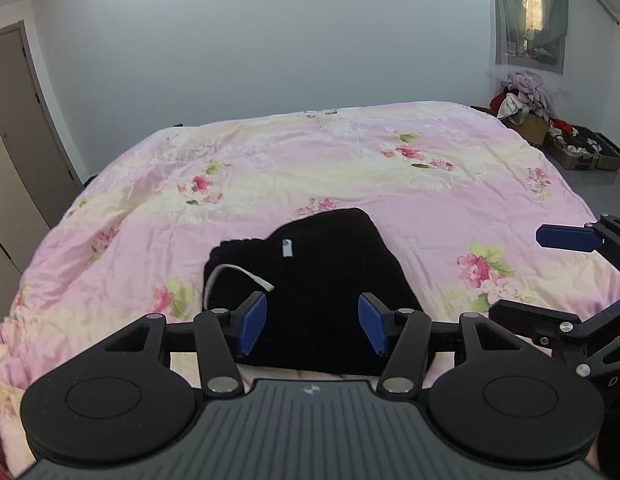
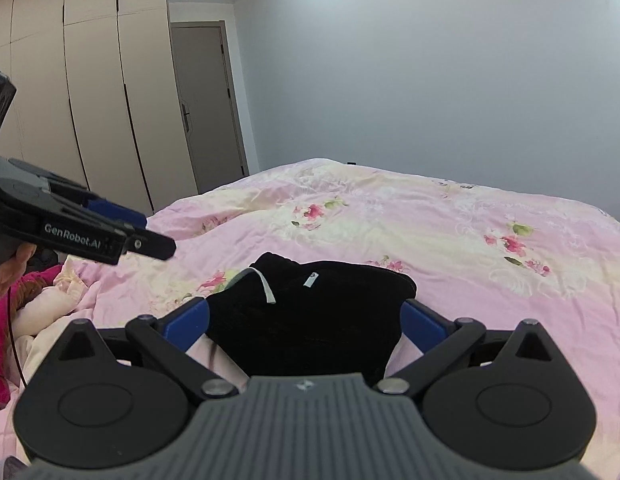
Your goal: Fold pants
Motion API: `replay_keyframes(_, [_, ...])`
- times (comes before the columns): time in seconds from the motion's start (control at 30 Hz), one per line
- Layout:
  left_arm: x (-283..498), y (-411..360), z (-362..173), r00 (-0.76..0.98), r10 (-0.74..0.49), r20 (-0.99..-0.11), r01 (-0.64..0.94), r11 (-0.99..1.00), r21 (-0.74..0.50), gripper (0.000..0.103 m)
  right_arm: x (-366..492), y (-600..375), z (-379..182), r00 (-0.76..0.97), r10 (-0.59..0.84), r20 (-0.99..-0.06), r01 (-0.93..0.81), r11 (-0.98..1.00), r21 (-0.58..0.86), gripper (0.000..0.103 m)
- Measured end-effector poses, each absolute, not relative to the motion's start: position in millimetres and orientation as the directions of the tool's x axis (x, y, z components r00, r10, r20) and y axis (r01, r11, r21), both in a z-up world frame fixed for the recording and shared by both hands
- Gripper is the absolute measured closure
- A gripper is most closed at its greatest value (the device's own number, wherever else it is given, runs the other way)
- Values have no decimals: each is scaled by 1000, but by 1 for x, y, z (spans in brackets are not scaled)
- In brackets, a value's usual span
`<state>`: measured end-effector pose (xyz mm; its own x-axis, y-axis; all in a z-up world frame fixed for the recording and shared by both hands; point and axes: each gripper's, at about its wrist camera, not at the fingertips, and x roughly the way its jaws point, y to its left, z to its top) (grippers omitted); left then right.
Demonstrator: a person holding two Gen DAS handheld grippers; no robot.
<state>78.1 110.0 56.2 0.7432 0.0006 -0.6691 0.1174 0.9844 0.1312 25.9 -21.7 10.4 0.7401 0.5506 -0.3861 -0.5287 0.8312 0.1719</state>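
Note:
The black pants [image 1: 321, 280] lie folded in a compact bundle on the pink floral bedspread [image 1: 349, 168], with a white drawstring [image 1: 230, 274] and a small white label on top. My left gripper [image 1: 313, 322] is open and empty, its blue pads hovering just over the bundle's near edge. In the right wrist view the same pants [image 2: 310, 312] lie between the spread blue pads of my right gripper [image 2: 306, 320], which is open and empty. The left gripper [image 2: 156, 246] shows at that view's left edge, and the right gripper's blue pad [image 1: 565, 237] at the left view's right edge.
The bedspread [image 2: 449, 240] covers a wide bed. A wardrobe [image 2: 90, 92] and a door [image 2: 206, 104] stand at the far left. A pile of clothes on a box [image 1: 525, 100] and open cases [image 1: 581, 148] sit on the floor at the far right.

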Motion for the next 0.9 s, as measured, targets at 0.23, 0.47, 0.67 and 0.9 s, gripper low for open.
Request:
replay_keyframes(0.23, [52, 100, 19, 764, -31, -644, 38, 999, -4, 39, 7, -26, -20, 768, 520, -374, -514, 849, 124, 5])
replay_keyframes(0.47, [41, 100, -24, 761, -1, -649, -36, 998, -44, 32, 16, -19, -53, 758, 456, -467, -468, 878, 98, 5])
replay_keyframes(0.67, [48, 104, -49, 751, 34, -660, -77, 996, -37, 32, 33, -9, -85, 705, 449, -549, -450, 882, 143, 5])
replay_keyframes(0.9, [59, 104, -66, 734, 67, -676, -88, 996, 3, 31, 53, 0, -105, 672, 445, -592, -448, 881, 153, 5])
